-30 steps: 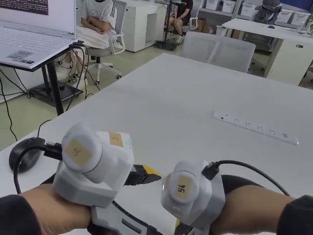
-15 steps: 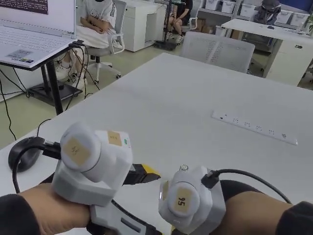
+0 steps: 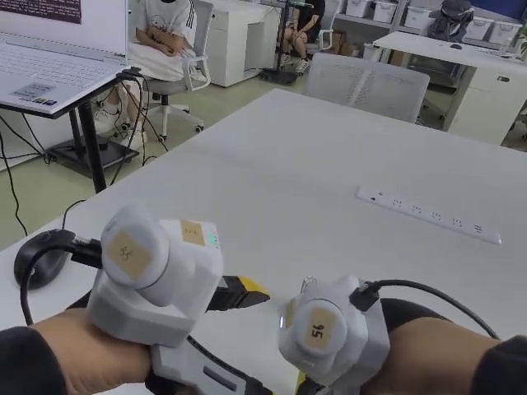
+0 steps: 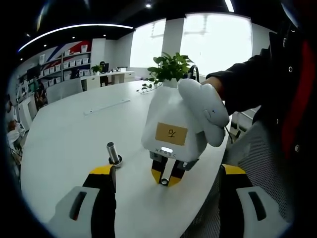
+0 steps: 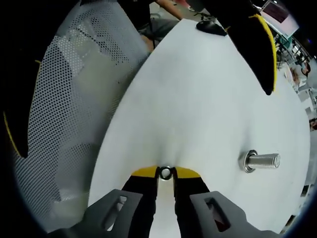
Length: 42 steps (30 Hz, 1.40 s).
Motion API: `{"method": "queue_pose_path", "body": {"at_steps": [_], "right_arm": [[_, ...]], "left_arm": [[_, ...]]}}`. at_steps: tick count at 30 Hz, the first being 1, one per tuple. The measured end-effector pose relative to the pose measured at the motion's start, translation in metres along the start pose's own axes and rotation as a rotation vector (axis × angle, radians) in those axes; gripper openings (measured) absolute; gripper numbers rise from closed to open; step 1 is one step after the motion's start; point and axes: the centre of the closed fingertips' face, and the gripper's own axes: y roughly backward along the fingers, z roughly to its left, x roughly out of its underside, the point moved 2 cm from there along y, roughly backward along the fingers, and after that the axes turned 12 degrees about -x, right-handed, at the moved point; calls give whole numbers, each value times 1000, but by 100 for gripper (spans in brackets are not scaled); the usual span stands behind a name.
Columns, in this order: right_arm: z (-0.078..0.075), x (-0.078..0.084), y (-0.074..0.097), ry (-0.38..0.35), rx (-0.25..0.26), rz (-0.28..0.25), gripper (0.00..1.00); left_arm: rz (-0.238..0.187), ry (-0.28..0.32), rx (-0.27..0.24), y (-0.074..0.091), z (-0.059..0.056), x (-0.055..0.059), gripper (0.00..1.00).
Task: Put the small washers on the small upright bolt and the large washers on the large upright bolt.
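"Fingers on your right: what have they got?"

"My right fingers (image 5: 148,191) are pinched together on a washer (image 5: 166,173), gripped at their very tips; it shows between them as a small bright ring, close over the counter (image 5: 198,99)."

"And the bolt (image 5: 261,160)?"

"It stands upright on the counter near those tips, off to one side and clear of them; a flat collar (image 5: 246,161) sits round its foot; whether it is the small bolt or the large one I cannot tell."

"Your left?"

"My left fingers (image 4: 101,196) are spread wide with nothing between them; they point across at the right gripper (image 4: 165,177), whose white body hangs over the counter with its tips just beside the bolt; seen from my head, the counter runs on pale and broad, a power strip (image 3: 428,216) lying well beyond and a mouse (image 3: 45,255) at its left edge."
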Motion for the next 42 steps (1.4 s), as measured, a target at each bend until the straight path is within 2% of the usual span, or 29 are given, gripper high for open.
{"method": "queue_pose_path", "body": {"at_steps": [4, 11, 14, 21, 42], "right_arm": [[-1, 9, 3, 0, 6, -2, 12], [-3, 26, 9, -58, 13, -11, 14], [-4, 29, 10, -70, 17, -21, 14], [-5, 39, 13, -102, 26, -9, 16], [-7, 34, 12, -96, 20, -11, 15]], "left_arm": [[1, -1, 2, -1, -1, 0, 86], [1, -4, 6, -2, -2, -1, 86], [0, -3, 9, -2, -2, -1, 86], [-3, -4, 8, -2, -2, -2, 86], [-8, 2, 5, -2, -1, -3, 85]]}}
